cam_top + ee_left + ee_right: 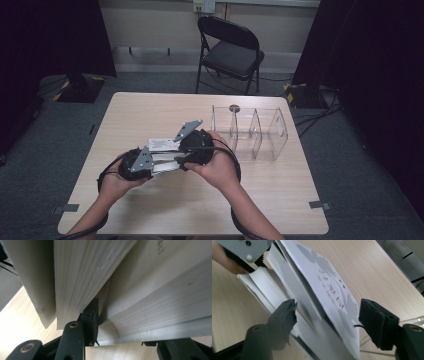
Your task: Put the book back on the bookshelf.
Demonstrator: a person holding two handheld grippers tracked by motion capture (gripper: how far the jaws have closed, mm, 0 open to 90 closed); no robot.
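Note:
A thick white paperback book (163, 151) is held open above the light wooden table (165, 205), between the two hand-held grippers. My left gripper (156, 166) comes in from the left. In the left gripper view it (119, 336) is shut on a block of the book's pages (82, 272), with one pad wedged between two page blocks. My right gripper (178, 156) reaches in from the right. In the right gripper view its jaws (328, 315) stand wide apart around the printed cover and loose pages (332, 295), not pressing on them.
A clear plastic organiser (250, 132) with several compartments stands on the table's right half, with a small dark round thing (234, 108) behind it. A black folding chair (230, 50) stands beyond the far edge. The left gripper's grey plate (244, 247) is at the upper left of the right gripper view.

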